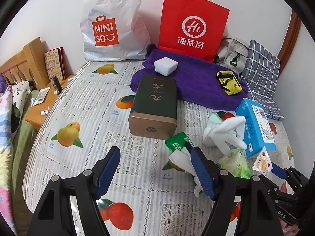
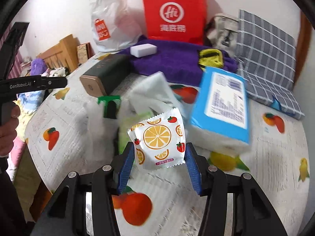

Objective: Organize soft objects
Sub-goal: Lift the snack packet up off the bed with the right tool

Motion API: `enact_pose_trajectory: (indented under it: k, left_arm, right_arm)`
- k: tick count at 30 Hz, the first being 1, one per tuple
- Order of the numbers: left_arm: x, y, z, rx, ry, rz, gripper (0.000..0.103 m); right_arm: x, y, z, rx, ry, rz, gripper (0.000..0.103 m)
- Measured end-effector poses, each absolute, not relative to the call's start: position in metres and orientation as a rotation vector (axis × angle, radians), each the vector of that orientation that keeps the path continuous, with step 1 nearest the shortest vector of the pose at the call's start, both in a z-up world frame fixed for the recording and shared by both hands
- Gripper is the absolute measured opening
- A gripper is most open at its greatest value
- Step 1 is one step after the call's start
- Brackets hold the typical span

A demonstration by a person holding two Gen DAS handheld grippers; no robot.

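Observation:
My right gripper (image 2: 159,153) is shut on a small white packet printed with orange slices and strawberries (image 2: 157,139), held above the bed; the packet also shows in the left wrist view (image 1: 262,161). My left gripper (image 1: 155,163) is open and empty above the bedspread, beside a green tissue pack (image 1: 177,142) with white tissue spilling out. A white cloth (image 1: 224,133), a pale green wipes pack (image 1: 235,162) and a blue tissue pack (image 1: 256,125) lie to its right. A purple towel (image 1: 196,78) carries a white sponge block (image 1: 165,65) and a yellow pouch (image 1: 228,81).
A dark green tin (image 1: 155,106) lies in the middle of the bed. A white Miniso bag (image 1: 112,23), a red paper bag (image 1: 194,25), a grey backpack (image 1: 232,53) and a checked cushion (image 1: 263,74) line the wall. A wooden nightstand (image 1: 45,106) stands on the left.

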State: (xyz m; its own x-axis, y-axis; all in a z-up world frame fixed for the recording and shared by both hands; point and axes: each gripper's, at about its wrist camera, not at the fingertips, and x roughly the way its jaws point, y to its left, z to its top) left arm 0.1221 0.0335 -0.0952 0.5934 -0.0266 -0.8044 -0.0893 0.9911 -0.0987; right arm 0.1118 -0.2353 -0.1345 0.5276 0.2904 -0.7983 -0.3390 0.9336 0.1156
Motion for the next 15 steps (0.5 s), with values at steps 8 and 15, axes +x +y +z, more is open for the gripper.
enact_pose_trajectory:
  k: [8,15]
  left_arm:
    - [0.118,0.016,-0.112,-0.101,0.972,0.038,0.072]
    - [0.115,-0.007,-0.126,-0.062,0.998,0.014,0.072]
  right_arm:
    - [0.105,-0.273,-0.159,0.019,0.981,0.287,0.051]
    - [0.103,-0.298,-0.175,0.096,1.005,0.239,0.051]
